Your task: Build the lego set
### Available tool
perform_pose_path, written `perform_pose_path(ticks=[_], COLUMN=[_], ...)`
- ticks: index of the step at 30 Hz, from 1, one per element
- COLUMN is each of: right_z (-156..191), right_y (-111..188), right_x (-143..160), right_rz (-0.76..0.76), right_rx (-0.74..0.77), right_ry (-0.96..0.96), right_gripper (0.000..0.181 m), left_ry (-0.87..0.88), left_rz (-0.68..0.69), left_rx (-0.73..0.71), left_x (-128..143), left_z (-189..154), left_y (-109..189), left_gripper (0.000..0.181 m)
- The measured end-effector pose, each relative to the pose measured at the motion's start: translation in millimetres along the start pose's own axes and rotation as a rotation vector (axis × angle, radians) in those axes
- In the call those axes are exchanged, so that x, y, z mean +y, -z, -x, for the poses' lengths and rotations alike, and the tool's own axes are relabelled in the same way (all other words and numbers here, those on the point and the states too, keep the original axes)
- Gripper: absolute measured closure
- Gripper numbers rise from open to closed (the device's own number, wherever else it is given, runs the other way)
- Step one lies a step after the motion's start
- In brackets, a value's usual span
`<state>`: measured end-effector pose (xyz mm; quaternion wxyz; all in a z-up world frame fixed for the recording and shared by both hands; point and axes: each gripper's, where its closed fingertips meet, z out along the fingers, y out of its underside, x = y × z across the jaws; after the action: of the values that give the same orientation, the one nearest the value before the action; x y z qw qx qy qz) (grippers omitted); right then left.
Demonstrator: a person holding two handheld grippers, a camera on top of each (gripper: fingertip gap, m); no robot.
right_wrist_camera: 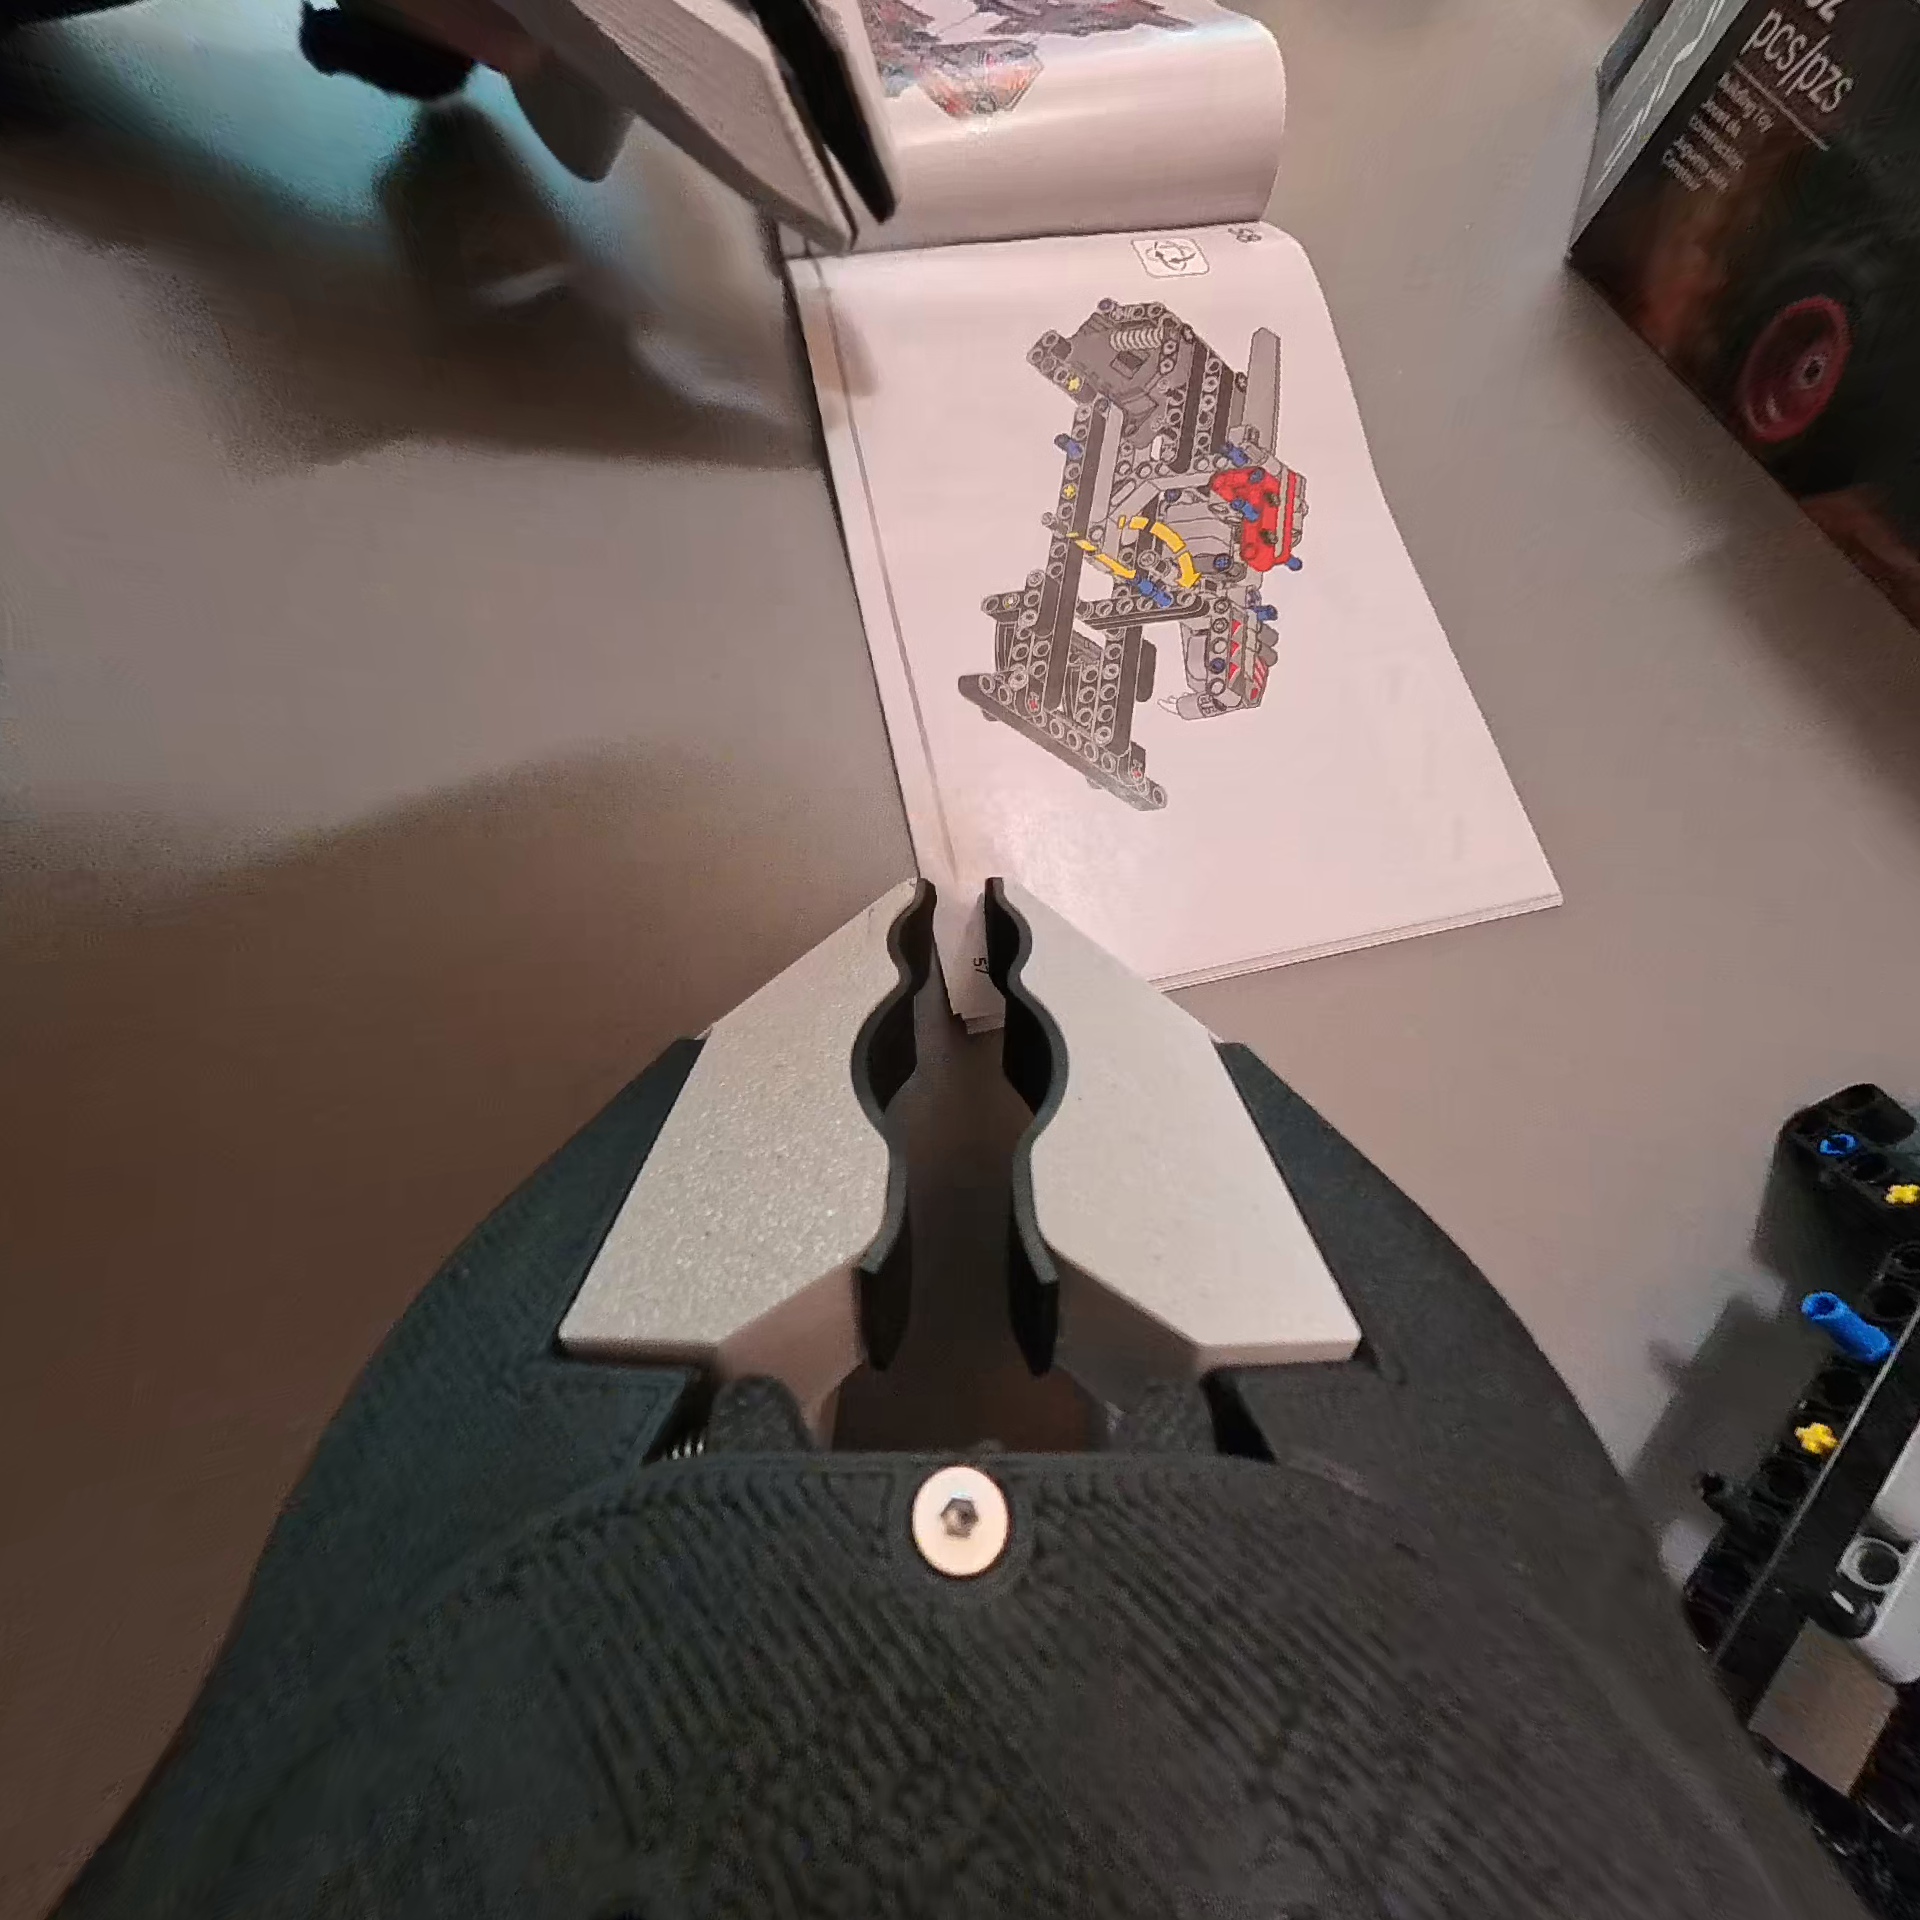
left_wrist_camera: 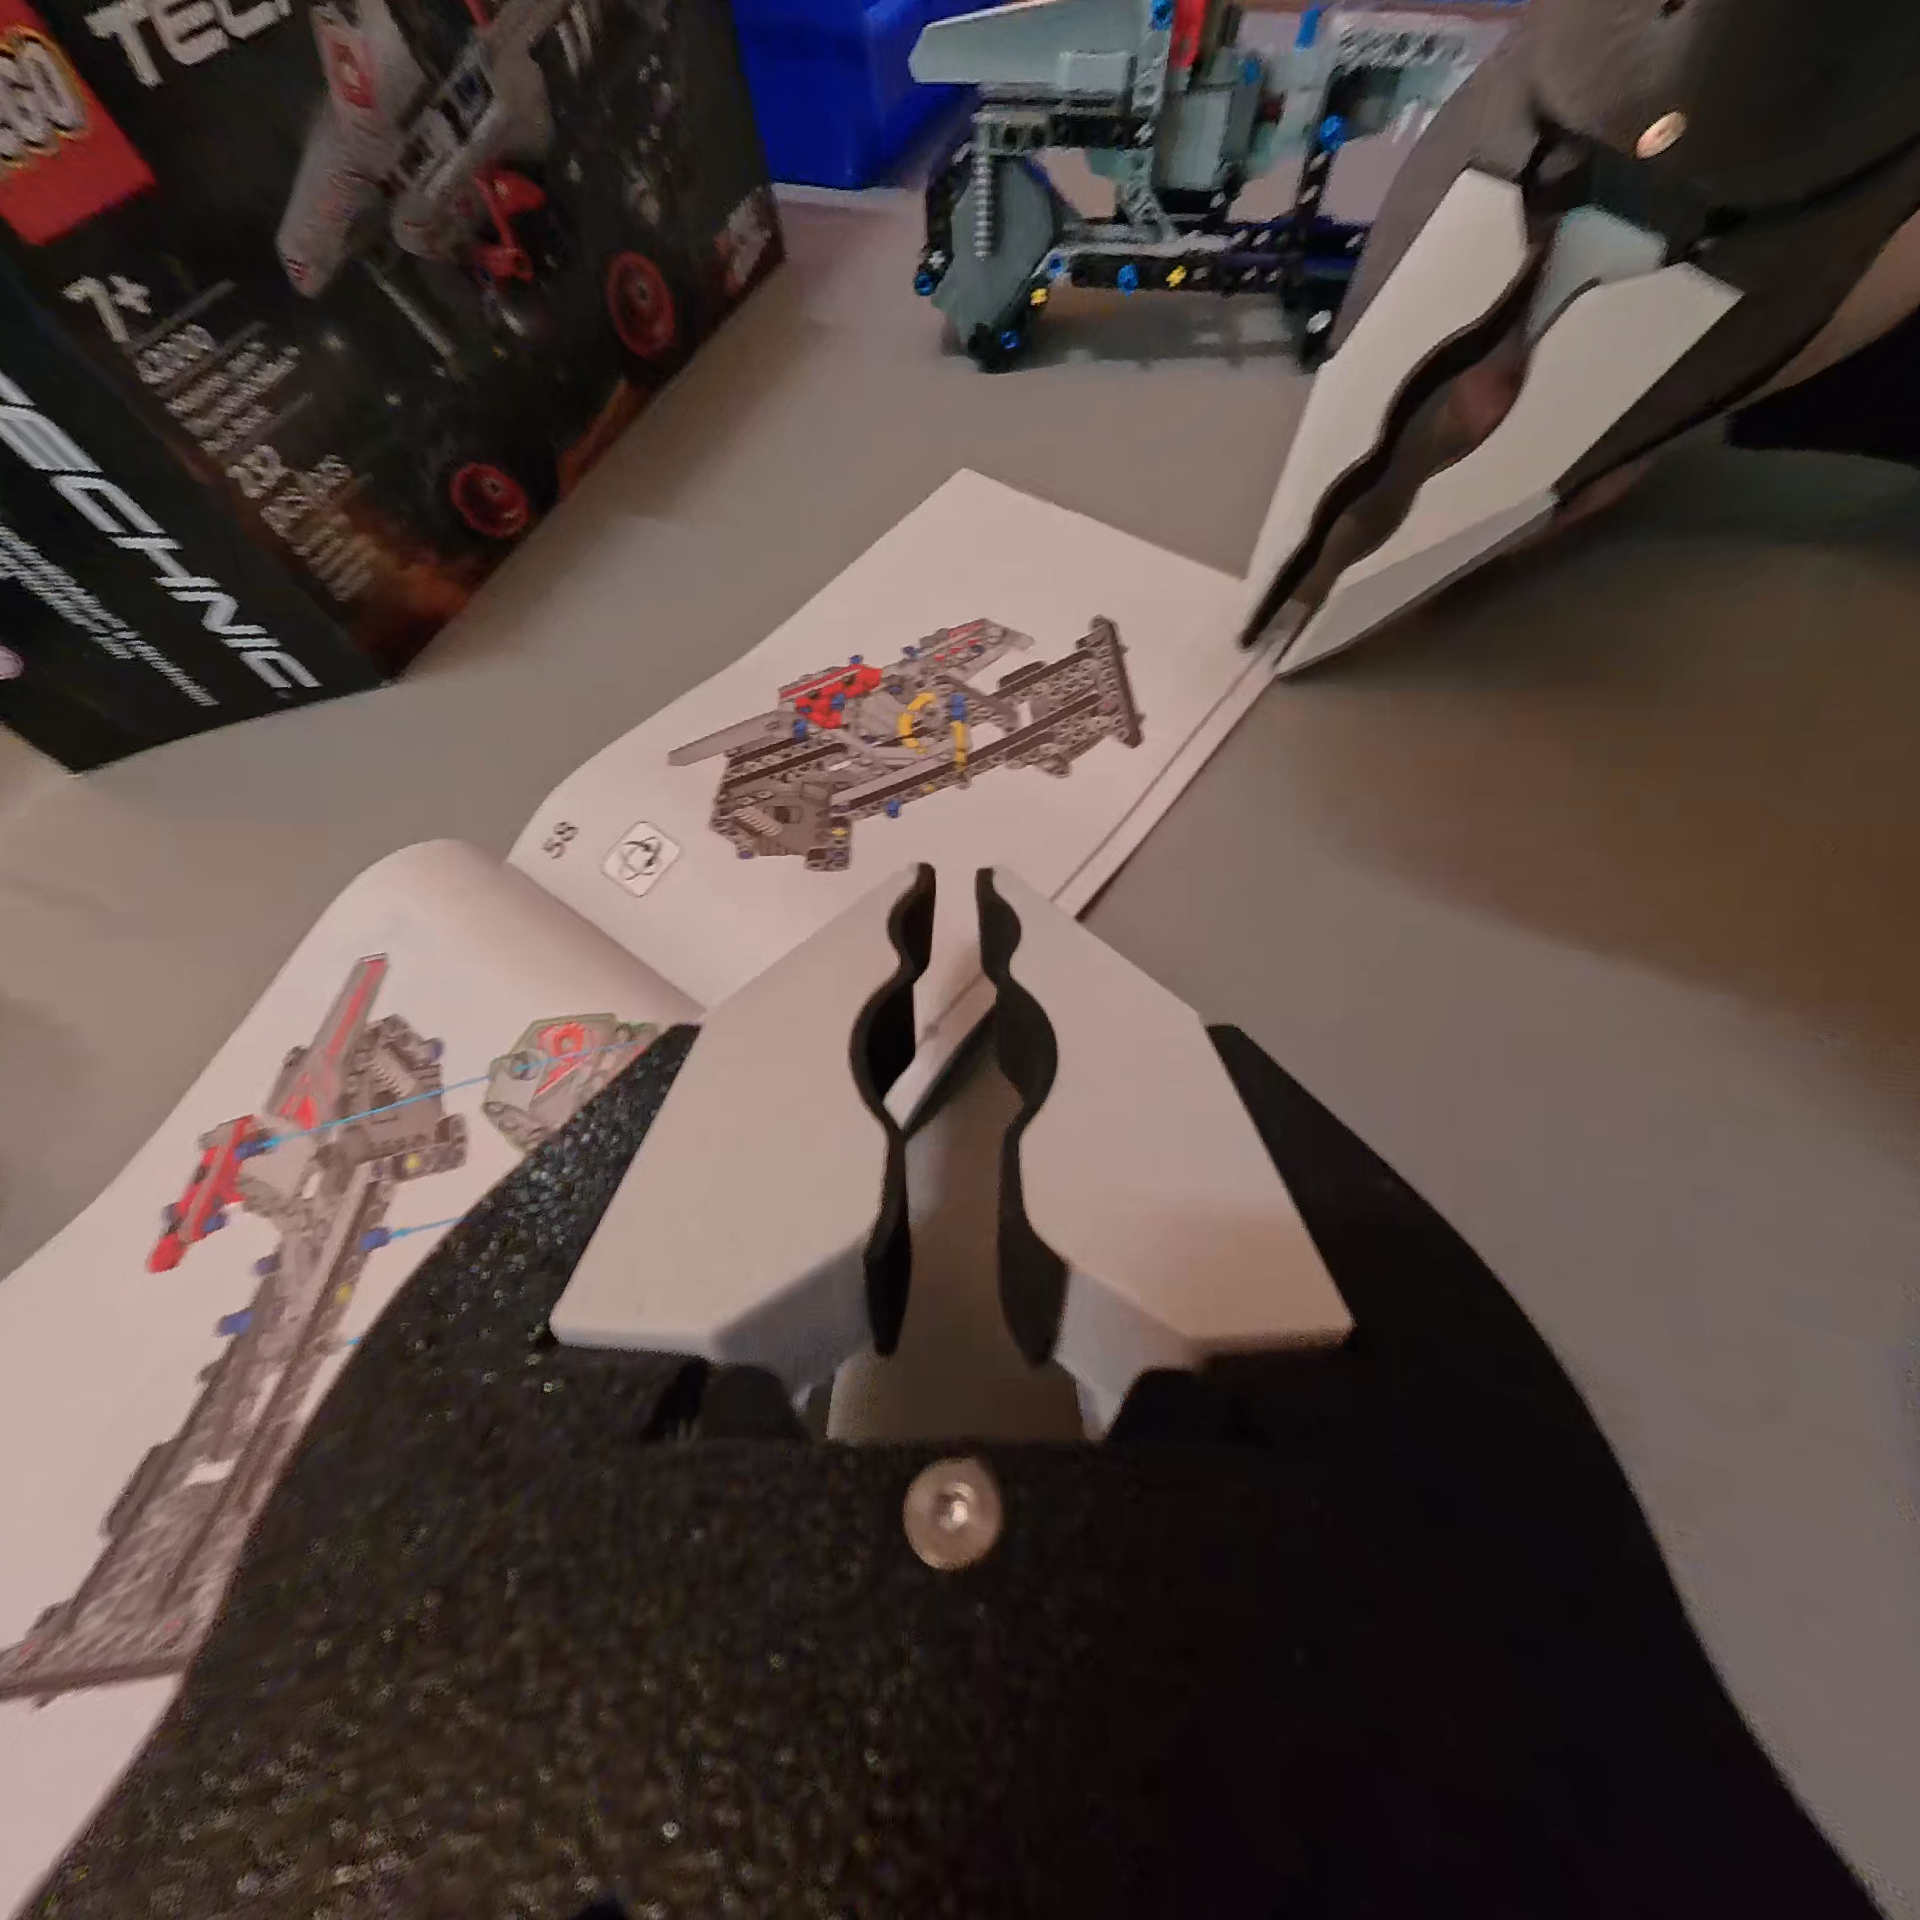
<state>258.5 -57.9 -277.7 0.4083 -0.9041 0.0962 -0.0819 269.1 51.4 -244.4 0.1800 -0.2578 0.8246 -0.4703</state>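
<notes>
An open instruction booklet (left_wrist_camera: pixel 1039 582) lies on the grey table; it also shows in the right wrist view (right_wrist_camera: pixel 1299 779). My left gripper (left_wrist_camera: pixel 956 894) is nearly closed over the booklet's near edge, with a page edge showing between its pads. It appears at the top of the right wrist view (right_wrist_camera: pixel 862 213). My right gripper (right_wrist_camera: pixel 956 899) is closed to a narrow gap on the booklet's corner pages, and it appears at the upper right of the left wrist view (left_wrist_camera: pixel 1262 636). The partly built grey and black Lego model (left_wrist_camera: pixel 1143 208) stands beyond the booklet.
The black set box (left_wrist_camera: pixel 364 312) stands left of the booklet, and shows at the right in the right wrist view (right_wrist_camera: pixel 1766 260). A blue bin (left_wrist_camera: pixel 831 83) sits behind it. Part of the model (right_wrist_camera: pixel 1849 1455) is close on the right gripper's right side.
</notes>
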Motion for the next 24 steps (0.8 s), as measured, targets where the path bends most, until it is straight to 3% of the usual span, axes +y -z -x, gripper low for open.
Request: perform_pose_path(ticks=[1,8,24], right_z=[-0.1,-1.4,-1.6], right_y=[0.1,-1.4,-0.2], right_x=[0.1,-1.0,-0.5], right_rz=[0.0,0.0,-0.003], right_rx=[-0.001,0.004,-0.047], right_ry=[-0.002,0.014,-0.046], right_gripper=[0.173,0.173,0.173], left_ry=[-0.022,-0.078,-0.128], left_rz=[0.011,0.061,0.111], left_rx=[-0.031,-0.125,-0.137], left_x=[1.7,11.4,18.6], left_z=[4.0,16.7,15.6], left_y=[0.1,-2.4,-6.3], left_gripper=[0.177,0.181,0.181])
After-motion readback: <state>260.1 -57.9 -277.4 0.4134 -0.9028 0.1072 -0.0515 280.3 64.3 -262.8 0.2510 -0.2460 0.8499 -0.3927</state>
